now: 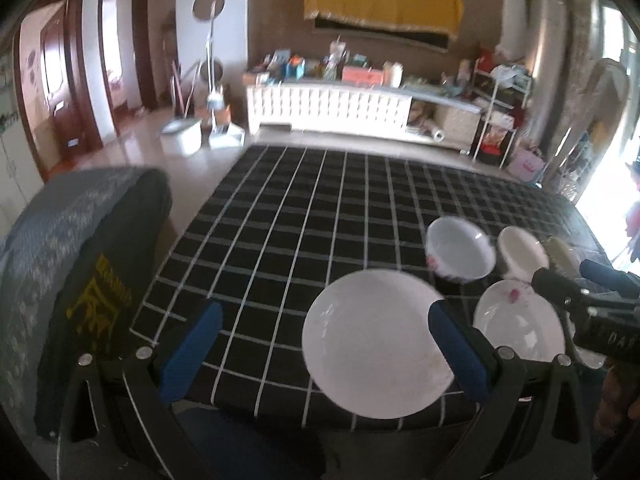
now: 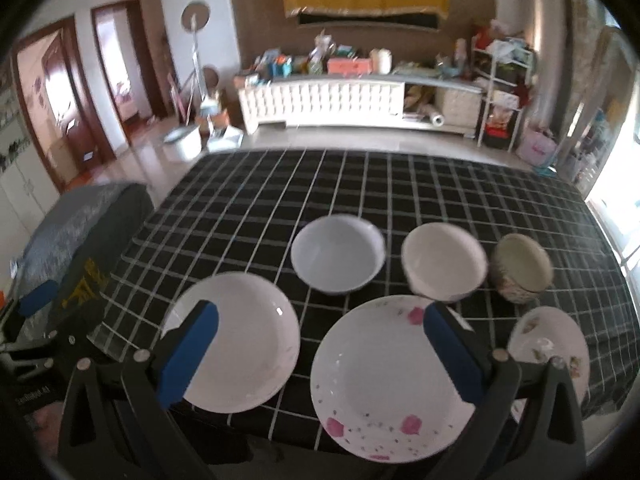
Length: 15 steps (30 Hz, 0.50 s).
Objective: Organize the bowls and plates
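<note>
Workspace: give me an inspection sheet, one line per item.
Surface: table under black white-grid cloth.
Job's things: near row plain white plate, pink-flowered plate, small patterned plate; behind, pale bowl, cream bowl, speckled bowl, all unstacked.
Clutter: nothing seen on cloth.
Grippers: left gripper and right gripper open, empty.
Cables: nothing seen.
Surroundings: draped chair at left; cluttered white cabinet.

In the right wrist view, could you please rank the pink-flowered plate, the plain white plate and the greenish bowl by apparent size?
1. Pink-flowered plate, though it lies nearest the camera.
2. Plain white plate, only slightly smaller; nearness may explain the gap.
3. Greenish bowl, clearly smallest.
</note>
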{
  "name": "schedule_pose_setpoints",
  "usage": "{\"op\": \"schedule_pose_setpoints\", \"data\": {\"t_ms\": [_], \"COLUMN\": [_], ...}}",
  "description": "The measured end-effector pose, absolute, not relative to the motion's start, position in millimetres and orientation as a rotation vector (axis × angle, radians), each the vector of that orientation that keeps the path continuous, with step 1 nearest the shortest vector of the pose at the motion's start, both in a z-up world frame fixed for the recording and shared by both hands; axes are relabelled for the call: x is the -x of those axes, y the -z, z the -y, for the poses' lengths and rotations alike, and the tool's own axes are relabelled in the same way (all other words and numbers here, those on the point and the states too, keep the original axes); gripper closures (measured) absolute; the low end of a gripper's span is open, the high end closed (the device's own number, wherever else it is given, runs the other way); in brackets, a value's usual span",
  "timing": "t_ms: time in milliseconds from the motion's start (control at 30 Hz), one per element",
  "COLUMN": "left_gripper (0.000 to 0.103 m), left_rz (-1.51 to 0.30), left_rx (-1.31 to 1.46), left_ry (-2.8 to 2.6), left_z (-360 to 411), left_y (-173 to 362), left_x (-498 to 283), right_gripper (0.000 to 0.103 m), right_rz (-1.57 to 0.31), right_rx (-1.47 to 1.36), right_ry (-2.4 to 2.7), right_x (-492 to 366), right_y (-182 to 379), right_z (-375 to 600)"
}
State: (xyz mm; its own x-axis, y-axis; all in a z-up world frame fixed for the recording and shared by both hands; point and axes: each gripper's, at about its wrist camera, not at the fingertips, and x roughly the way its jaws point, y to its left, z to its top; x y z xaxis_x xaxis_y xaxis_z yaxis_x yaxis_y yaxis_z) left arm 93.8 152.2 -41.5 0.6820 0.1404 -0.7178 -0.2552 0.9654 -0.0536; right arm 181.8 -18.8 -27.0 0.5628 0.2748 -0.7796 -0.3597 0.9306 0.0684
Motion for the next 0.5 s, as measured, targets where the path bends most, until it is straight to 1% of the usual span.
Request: {"op": "schedule_pose_setpoints", "data": {"t_ms": [100, 133, 167, 233, 267, 333, 367, 433, 467, 500], "left_gripper": [0.006, 0.009, 0.014, 0.021, 0.023, 0.024, 0.024, 0.024, 0.026, 0.029], "left_rz": [-0.848, -0.869, -0.887, -0.928, -0.948, -0.980, -1.000, -1.024, -1.032, -1.038], "left_rx": [0.189, 0.203, 0.211, 0.218, 0.222, 0.230, 0.233, 0.234, 0.238, 0.248], "left_ry": [-0.237, -0.237, -0.231, -0.226, -0.229, -0.226, -0.228, -0.228, -0.232, -0.234], "left_z": [-165, -169, -171, -174, -175, -178, -180, -182, -184, -187], "left_y": [63, 72, 79, 96, 104, 116, 124, 134, 139, 143], "left_x": [-108, -113, -119, -127, -131, -137, -141, -145, -148, -151], "right_gripper": [0.000, 0.002, 0.003, 0.010, 0.011, 0.021, 0.024, 0.035, 0.038, 0.043], "right_rz": [-0.943, -0.968, -0.979, -1.015, -1.030, -1.060, -1.074, -1.112, -1.126, -1.131], "right_rx": [0.144, 0.159, 0.163, 0.184, 0.192, 0.215, 0.227, 0.223, 0.219, 0.215], "right_ry": [-0.418, -0.435, -0.440, -0.454, -0.462, -0.467, -0.455, -0.457, -0.461, -0.465], "right_x": [-190, -194, -196, -203, -206, -211, -214, -221, -223, -224], "right_y": [43, 52, 56, 68, 73, 85, 90, 103, 107, 110], "right_z": [4, -2, -4, -11, -14, -19, -20, -20, -20, -20]}}
